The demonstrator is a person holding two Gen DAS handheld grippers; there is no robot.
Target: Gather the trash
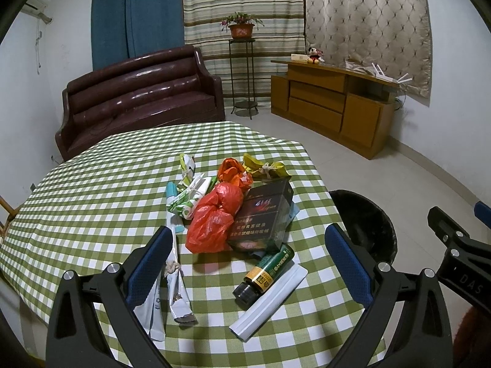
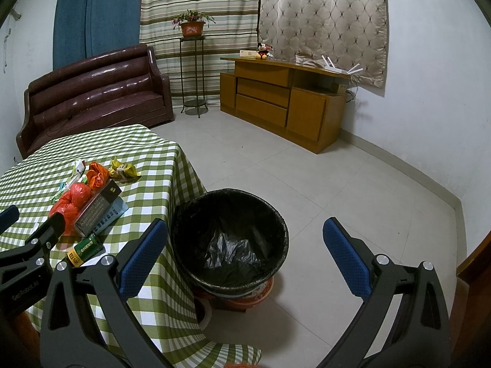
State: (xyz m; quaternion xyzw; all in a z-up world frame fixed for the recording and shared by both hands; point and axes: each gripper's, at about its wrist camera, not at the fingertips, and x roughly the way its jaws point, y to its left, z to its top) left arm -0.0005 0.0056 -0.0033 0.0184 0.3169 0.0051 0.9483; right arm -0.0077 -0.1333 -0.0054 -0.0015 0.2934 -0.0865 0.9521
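Home living rm: leather sofa (image 1: 141, 92), curtains (image 1: 242, 6), wood cabinet (image 1: 331, 104), potted plant (image 1: 241, 27), checked-cloth table (image 1: 92, 190).

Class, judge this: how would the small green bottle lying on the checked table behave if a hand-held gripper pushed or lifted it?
The green bottle lies on its side and looks round, so it probably rolls when nudged. Its glossy label suggests a slippery grip. It looks rigid, unlike the red bag.

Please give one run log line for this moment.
left: open, over trash | right: open, over bin | bin: empty | trash: on table
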